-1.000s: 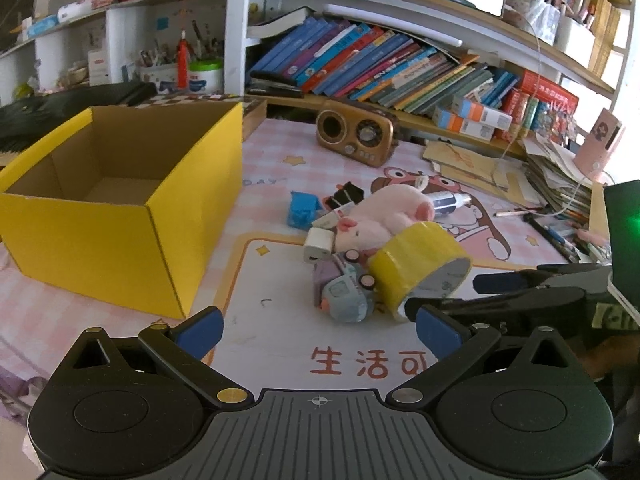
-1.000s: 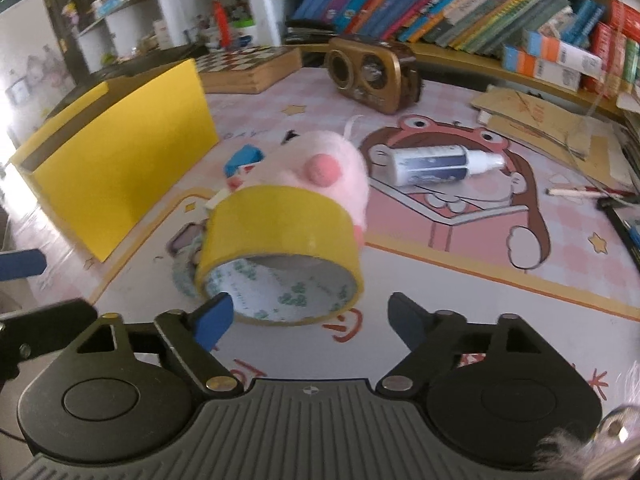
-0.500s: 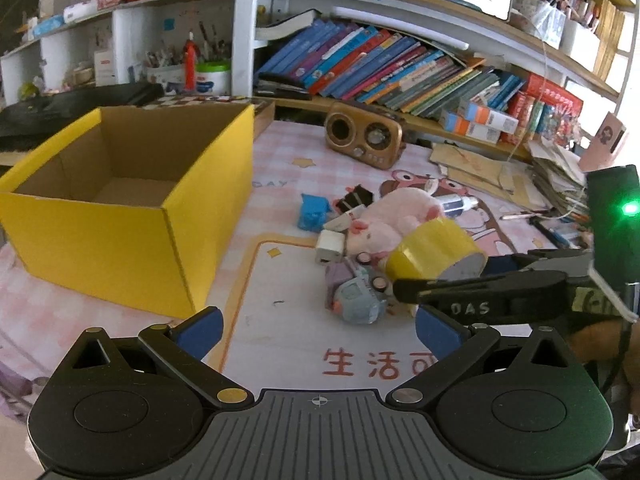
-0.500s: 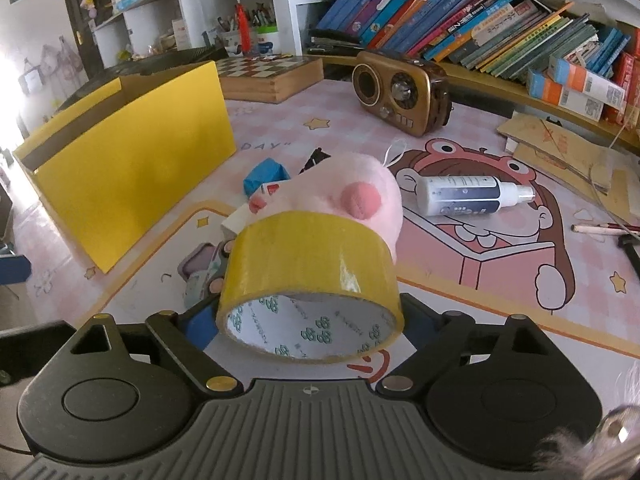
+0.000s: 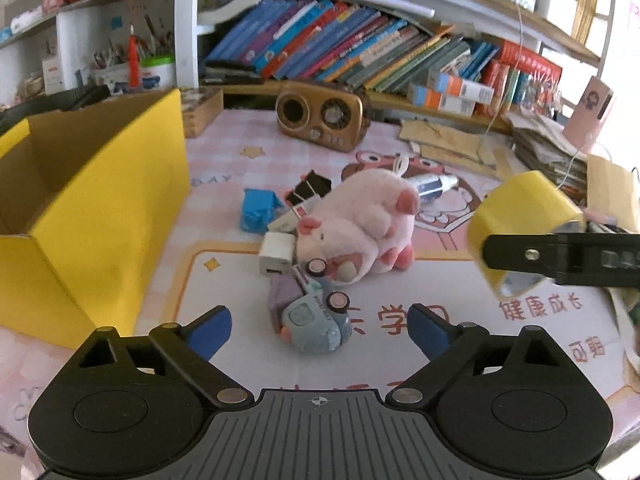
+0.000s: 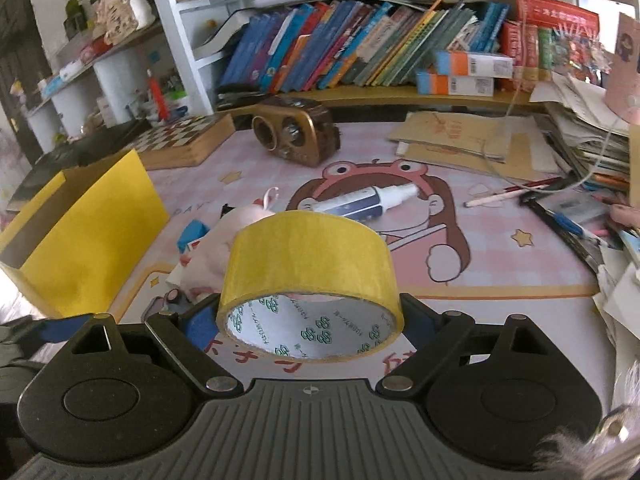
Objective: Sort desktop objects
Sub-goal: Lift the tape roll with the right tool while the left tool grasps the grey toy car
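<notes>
Right wrist view: right gripper (image 6: 308, 320) jaws clamped on yellow tape roll (image 6: 308, 264), roll lifted clear of tabletop (image 6: 500, 264), white core facing camera. Below and behind roll: pink plush pig (image 5: 360, 228), toy car (image 5: 312, 320), white charger (image 5: 276, 254), blue cube (image 5: 258, 210), spray bottle (image 6: 360, 202). Left gripper (image 5: 318, 330) jaws spread wide, empty, above toy car. Yellow cardboard box (image 5: 92, 208) at left, open top.

One tape roll (image 6: 308, 276) (yellow), one box (image 5: 92, 216)
</notes>
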Action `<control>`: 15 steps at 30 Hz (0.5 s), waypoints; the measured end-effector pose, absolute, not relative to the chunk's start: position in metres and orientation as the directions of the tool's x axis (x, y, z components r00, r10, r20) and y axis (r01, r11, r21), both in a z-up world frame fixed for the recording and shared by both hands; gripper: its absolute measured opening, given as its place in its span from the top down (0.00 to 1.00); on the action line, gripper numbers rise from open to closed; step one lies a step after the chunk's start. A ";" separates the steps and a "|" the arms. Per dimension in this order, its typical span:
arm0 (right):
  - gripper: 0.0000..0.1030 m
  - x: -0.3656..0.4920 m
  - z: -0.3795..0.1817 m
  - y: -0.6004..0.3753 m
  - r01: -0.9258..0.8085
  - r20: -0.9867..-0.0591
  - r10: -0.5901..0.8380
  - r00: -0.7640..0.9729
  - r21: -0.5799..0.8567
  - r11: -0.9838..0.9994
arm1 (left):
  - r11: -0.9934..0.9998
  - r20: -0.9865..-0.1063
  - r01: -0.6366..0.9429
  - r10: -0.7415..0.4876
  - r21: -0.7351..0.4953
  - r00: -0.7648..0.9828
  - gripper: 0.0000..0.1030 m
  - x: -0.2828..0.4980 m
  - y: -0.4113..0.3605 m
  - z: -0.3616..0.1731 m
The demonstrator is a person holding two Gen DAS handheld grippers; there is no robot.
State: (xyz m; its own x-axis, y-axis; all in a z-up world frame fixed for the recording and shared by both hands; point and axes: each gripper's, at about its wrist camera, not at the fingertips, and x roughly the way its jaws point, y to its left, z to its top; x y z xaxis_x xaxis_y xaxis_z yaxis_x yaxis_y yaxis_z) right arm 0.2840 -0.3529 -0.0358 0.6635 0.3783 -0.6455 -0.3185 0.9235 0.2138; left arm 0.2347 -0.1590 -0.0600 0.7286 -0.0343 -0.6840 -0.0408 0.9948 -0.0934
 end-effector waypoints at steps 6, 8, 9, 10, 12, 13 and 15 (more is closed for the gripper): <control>0.12 0.277 -0.039 -0.357 -0.305 -0.648 0.366 0.668 0.211 0.929 | 0.997 -0.694 -0.051 -0.003 -0.058 0.720 0.17 0.248 -0.164 -0.071; 0.12 0.277 -0.040 -0.359 -0.303 -0.653 0.365 0.664 0.211 0.929 | 0.997 -0.697 -0.053 0.000 -0.054 0.717 0.22 0.252 -0.165 -0.074; 0.12 0.277 -0.040 -0.359 -0.304 -0.655 0.365 0.662 0.211 0.929 | 0.997 -0.698 -0.053 0.003 -0.049 0.716 0.23 0.254 -0.166 -0.075; 0.12 0.277 -0.040 -0.359 -0.304 -0.656 0.365 0.661 0.210 0.929 | 0.998 -0.701 -0.053 0.008 -0.043 0.713 0.26 0.256 -0.167 -0.077; 0.12 0.277 -0.041 -0.359 -0.307 -0.657 0.366 0.659 0.209 0.928 | 0.998 -0.703 -0.054 0.015 -0.033 0.711 0.32 0.260 -0.168 -0.079; 0.12 0.277 -0.041 -0.359 -0.309 -0.658 0.367 0.657 0.209 0.928 | 0.998 -0.704 -0.057 0.022 -0.027 0.709 0.34 0.262 -0.169 -0.080; 0.12 0.277 -0.042 -0.359 -0.313 -0.661 0.370 0.653 0.209 0.926 | 0.998 -0.707 -0.065 0.036 -0.014 0.706 0.39 0.264 -0.169 -0.083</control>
